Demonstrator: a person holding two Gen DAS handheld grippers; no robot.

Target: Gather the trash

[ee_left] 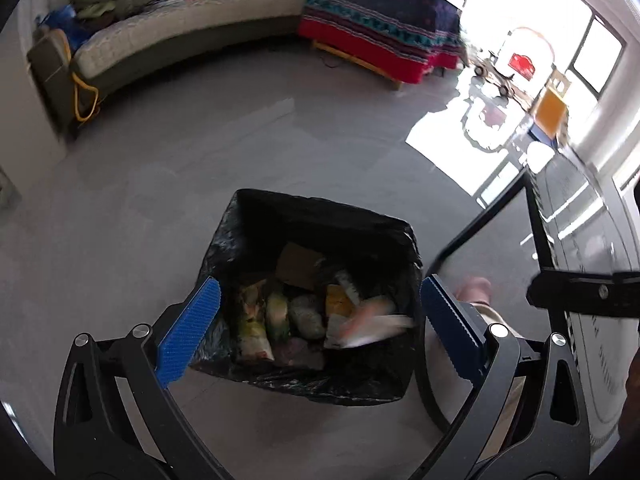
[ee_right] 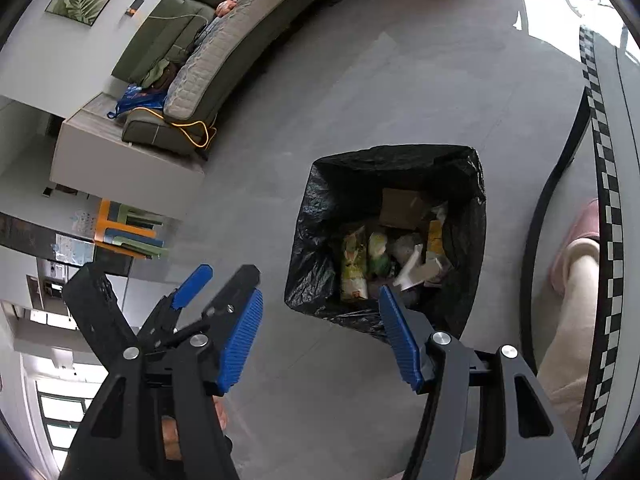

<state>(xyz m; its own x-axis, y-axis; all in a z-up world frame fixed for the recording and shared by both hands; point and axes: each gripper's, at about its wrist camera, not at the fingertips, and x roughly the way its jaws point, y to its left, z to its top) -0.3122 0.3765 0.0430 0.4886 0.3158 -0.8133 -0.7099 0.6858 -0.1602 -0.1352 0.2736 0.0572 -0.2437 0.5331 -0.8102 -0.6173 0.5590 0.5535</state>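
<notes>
Open tongs [ee_left: 320, 320] above bin rim [ee_left: 320, 204]

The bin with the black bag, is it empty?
No, the bin holds food packets and cardboard.

A grey floor [ee_right: 352, 92] carries everything. A bin [ee_right: 316, 248] lined with a black bag stands on it, open and holding wrappers and card. A curved sofa [ee_left: 180, 36] sits along the far wall, with a red-draped bench [ee_left: 360, 40] beside its end near the bright window
</notes>
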